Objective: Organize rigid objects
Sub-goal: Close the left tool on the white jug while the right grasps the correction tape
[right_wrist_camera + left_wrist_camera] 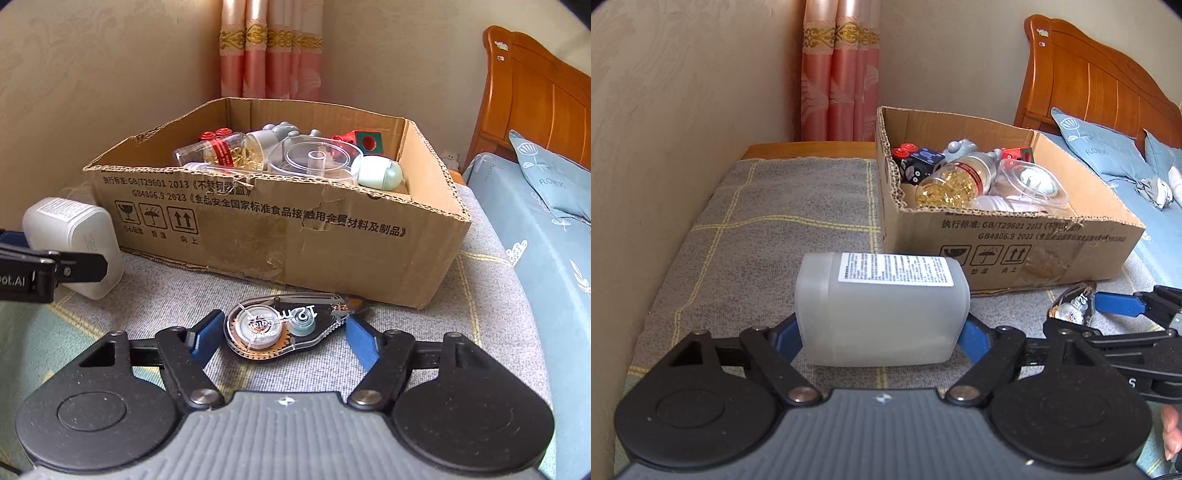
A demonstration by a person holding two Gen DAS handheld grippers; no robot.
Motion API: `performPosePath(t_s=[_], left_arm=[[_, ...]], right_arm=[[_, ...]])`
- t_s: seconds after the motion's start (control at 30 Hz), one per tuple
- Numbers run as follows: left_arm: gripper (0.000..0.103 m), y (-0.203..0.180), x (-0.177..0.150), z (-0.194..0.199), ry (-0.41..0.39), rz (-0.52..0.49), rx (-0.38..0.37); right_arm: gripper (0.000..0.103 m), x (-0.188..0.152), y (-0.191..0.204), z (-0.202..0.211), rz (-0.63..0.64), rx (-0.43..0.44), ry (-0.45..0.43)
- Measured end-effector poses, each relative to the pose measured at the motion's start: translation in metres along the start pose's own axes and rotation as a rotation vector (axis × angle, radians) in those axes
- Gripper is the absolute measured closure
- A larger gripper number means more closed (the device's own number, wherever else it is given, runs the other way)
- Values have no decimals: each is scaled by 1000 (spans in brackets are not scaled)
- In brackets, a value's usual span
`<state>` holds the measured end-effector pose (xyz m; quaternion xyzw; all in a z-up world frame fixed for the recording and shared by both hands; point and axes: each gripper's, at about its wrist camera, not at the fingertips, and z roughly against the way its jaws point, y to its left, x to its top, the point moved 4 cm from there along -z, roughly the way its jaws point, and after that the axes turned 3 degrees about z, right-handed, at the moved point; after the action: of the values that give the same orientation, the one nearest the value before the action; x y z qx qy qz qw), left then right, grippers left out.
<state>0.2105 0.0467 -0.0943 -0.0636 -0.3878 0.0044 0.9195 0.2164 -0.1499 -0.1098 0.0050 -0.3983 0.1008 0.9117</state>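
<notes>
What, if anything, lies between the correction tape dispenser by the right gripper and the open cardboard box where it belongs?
Nothing visible blocks the way. The correction tape dispenser lies on the blanket between the fingers of the right gripper, right in front of the cardboard box. Only the box's near wall must be cleared. The white plastic container sits off to the left.

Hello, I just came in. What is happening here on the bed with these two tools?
A person is tidying hard items into the cardboard box on the blanket, holding a gripper in each hand. The left gripper has its blue pads against the sides of a white plastic bottle lying on the blanket. The right gripper has a clear correction tape dispenser between its fingers. Both items still rest on the blanket, outside the box, which already holds a jar, toys and containers.
</notes>
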Motion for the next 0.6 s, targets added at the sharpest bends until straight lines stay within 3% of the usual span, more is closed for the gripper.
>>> performPosePath(t_s=[0.23, 0.27, 0.33, 0.43, 0.6], left_arm=[[20, -3, 3, 9, 8, -47, -13], [20, -3, 3, 10, 11, -55, -13], [20, -3, 1, 12, 15, -65, -17], [20, -3, 0, 12, 17, -71, -23], [20, -3, 2, 11, 14, -73, -21]], right_arm=[[34, -4, 0, 13, 80, 58, 6], [31, -5, 1, 14, 105, 69, 11], [3, -6, 0, 16, 147, 73, -3], [1, -5, -8, 17, 204, 88, -43], [1, -2, -23, -1, 178, 203, 23]])
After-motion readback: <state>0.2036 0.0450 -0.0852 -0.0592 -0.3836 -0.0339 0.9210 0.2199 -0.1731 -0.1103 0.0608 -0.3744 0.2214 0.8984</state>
